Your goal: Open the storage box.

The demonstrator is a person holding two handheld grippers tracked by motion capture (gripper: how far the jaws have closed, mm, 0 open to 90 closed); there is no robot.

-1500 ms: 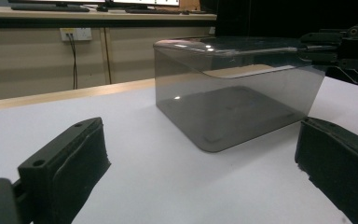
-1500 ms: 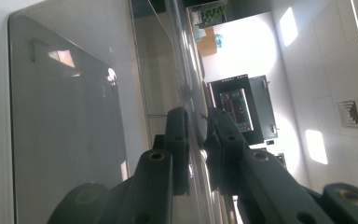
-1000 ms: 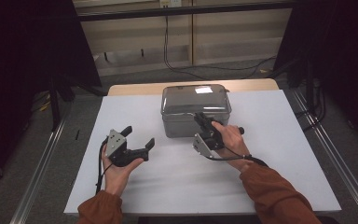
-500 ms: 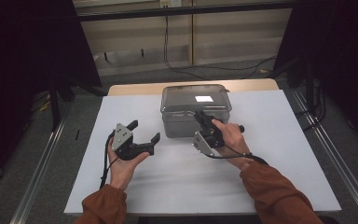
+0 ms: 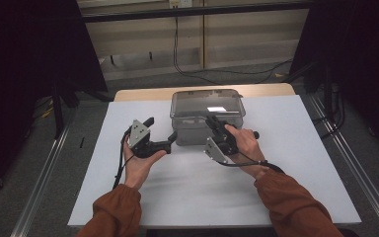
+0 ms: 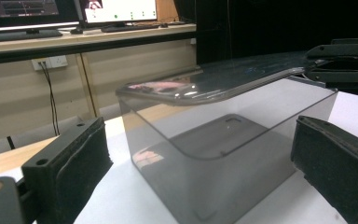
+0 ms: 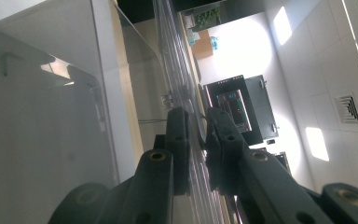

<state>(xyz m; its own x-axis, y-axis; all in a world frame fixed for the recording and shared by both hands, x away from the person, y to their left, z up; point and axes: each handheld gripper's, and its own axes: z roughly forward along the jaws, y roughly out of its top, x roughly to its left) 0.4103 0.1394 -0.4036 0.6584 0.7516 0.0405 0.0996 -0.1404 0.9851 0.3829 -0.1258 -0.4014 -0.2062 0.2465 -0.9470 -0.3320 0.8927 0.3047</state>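
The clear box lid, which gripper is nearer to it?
Right. The right gripper is clamped on the lid edge; the left gripper is open beside the box, apart.

A clear plastic box [image 5: 207,116] sits far-centre on the white table [image 5: 286,187]. The right gripper [image 5: 216,124] pinches its lid's near edge; the left gripper [image 5: 160,133] hovers wide-jawed just left.

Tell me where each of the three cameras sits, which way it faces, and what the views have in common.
High view: fixed above the person's side, facing forward and down on the white table; both forearms, the left tool and the right tool show.
Left gripper view: rides the left tool, looking level at the clear box between its open jaws.
Right gripper view: rides the right tool, rolled sideways, jaws shut on the lid.
Shared: all show the box; the left gripper view also catches the right tool at the lid's edge.
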